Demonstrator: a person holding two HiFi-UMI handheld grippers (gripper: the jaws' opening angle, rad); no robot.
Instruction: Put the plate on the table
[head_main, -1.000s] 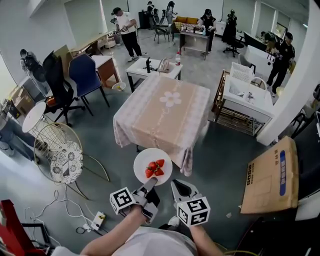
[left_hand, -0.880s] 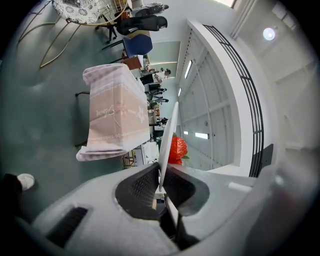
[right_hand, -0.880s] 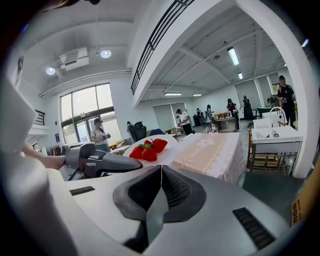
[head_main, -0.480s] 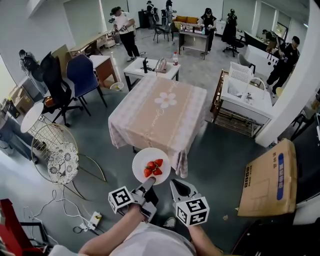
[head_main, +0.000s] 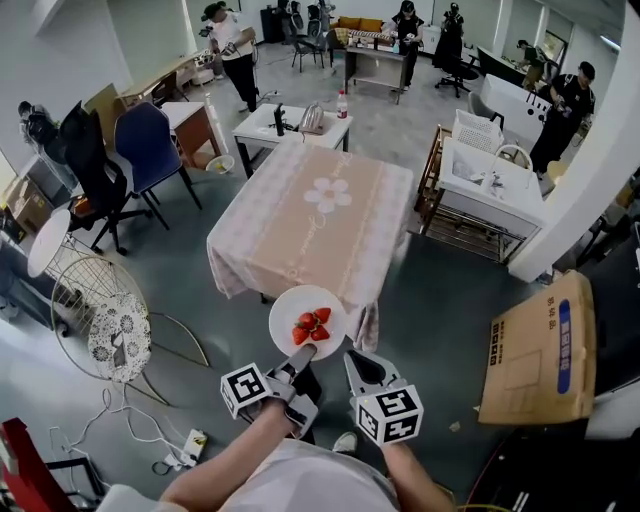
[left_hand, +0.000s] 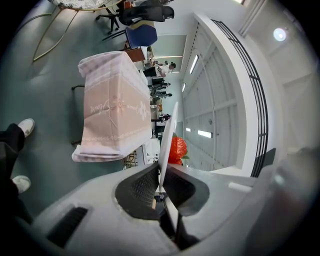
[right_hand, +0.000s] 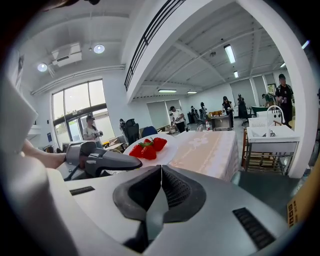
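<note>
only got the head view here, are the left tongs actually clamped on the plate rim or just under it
Observer: Clamped. In the left gripper view the left gripper has its tongs shut on the rim of the plate, one pad on each face.
Operator: right one holding anything
Observer: No. The right gripper view shows the right gripper with its tongs shut together and nothing between them.
Operator: plate touching the table yet
Observer: No. The left gripper view sees the plate edge-on and held clear of the table, which lies ahead of it and lower.
</note>
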